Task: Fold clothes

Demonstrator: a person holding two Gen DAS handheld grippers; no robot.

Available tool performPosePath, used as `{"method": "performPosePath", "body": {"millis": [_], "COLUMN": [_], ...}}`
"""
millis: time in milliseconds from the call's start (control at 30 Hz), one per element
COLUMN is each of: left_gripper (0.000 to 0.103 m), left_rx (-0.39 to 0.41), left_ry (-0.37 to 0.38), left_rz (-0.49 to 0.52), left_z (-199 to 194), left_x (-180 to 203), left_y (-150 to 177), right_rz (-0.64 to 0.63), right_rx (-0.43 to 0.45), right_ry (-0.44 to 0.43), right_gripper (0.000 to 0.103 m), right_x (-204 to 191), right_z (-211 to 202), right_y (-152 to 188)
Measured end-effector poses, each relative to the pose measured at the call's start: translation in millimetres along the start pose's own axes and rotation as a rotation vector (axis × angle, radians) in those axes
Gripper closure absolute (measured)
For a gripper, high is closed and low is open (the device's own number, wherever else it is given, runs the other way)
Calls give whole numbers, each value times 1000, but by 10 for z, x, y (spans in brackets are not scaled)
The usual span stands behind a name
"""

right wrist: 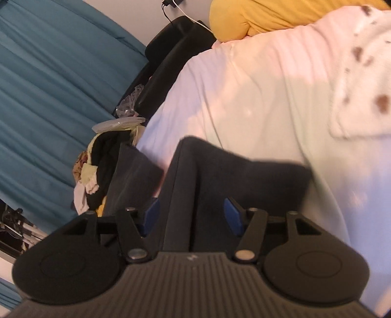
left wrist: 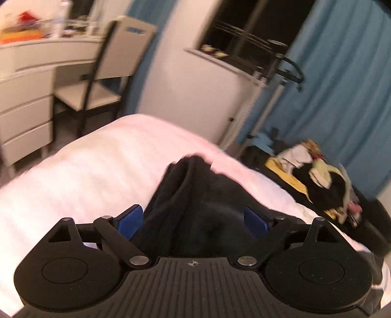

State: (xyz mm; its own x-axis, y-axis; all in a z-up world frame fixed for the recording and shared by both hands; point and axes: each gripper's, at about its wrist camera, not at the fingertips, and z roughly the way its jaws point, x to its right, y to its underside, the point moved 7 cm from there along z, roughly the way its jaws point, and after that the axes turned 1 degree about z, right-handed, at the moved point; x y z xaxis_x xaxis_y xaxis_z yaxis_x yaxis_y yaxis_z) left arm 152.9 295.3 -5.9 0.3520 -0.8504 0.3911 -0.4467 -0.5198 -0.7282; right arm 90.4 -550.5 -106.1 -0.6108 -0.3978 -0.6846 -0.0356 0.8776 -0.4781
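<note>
Black garment (left wrist: 195, 195) seen bunched on the pink-sheeted bed (left wrist: 85, 176), left tongs (left wrist: 193, 220) spread wide around it, right tongs (right wrist: 190, 215) parted, cloth lying loose between, no writing readable.

1. The black garment (left wrist: 195, 195) runs under the left gripper (left wrist: 193, 220) body, so its near end is hidden; its far edge is smeared by motion blur.
2. In the right wrist view the dark garment (right wrist: 220, 176) likewise vanishes beneath the right gripper (right wrist: 193, 215) - whether either blue pad (right wrist: 232, 215) touches it cannot be told.
3. The heap of clothes (left wrist: 322, 181) beside the bed is too blurred to sort into single pieces.
4. The clutter on the dresser (left wrist: 27, 73) - red and orange shapes - is blurred and cut off by the top edge.
5. The yellow pillow (right wrist: 256, 17) is cropped at the top.
</note>
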Motion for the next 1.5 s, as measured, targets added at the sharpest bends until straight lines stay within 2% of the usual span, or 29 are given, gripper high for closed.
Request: {"method": "performPosePath", "body": {"millis": [67,133,200,233,300,467,600,667,767,800,867,933,1033,1100,1167,1233,1267,1367,1400,1433,1500], "left_gripper": [11,11,12,12,13,18,30,30,35,41,52,73,89,94,95,95,95,95,95,95,95], "left_rx": [-4,-7,-19,-35,-39,-16,20,21,5,5,11,26,62,94,163,212,224,227,208,185,130], "left_ry": [-45,-47,-55,-67,-71,-19,73,128,165,168,179,188,197,208,268,332,351,374,367,344,278], "left_rz": [-146,-349,-537,-610,-675,-696,-666,-652,-661,-661,-654,-627,-596,-601,-649,-700,-731,-841,-887,-914,-901], "left_z": [-202,-306,-344,-318,-268,-47,124,205,370,414,488,536,506,410,252,107,56,-33,-26,-11,16], "left_x": [-123,-249,-356,-389,-385,-315,-270,-213,-190,-186,-162,-129,-87,-78,-115,-165,-204,-362,-436,-503,-590], "left_y": [188,430,673,785,955,1243,1076,1022,1055,1064,1064,1042,998,957,885,827,820,864,919,969,1045], "right_rz": [-35,-75,-89,-95,-74,38,159,196,244,241,233,218,174,100,2,-60,-86,-12,58,138,303], "right_rx": [23,59,33,21,3,-53,-120,-137,-160,-170,-177,-165,-144,-116,-64,20,72,71,23,-21,-76], "right_ry": [-16,-40,-17,-6,22,32,30,45,59,72,88,75,42,-5,-70,-134,-136,-43,16,77,152], "right_gripper": [42,38,37,37,37,37,37,37,38,41,53,80,99,99,100,100,100,100,100,99,96], "right_x": [-85,-159,-126,-106,21,340,548,632,699,700,684,626,507,359,137,-48,-89,145,332,529,883], "right_z": [-156,-311,-306,-302,-280,-308,-310,-311,-197,-133,-29,43,106,38,-105,-315,-436,-512,-462,-417,-385], "right_y": [84,156,184,196,201,201,258,287,327,352,382,366,324,271,197,106,62,14,42,86,160]}}
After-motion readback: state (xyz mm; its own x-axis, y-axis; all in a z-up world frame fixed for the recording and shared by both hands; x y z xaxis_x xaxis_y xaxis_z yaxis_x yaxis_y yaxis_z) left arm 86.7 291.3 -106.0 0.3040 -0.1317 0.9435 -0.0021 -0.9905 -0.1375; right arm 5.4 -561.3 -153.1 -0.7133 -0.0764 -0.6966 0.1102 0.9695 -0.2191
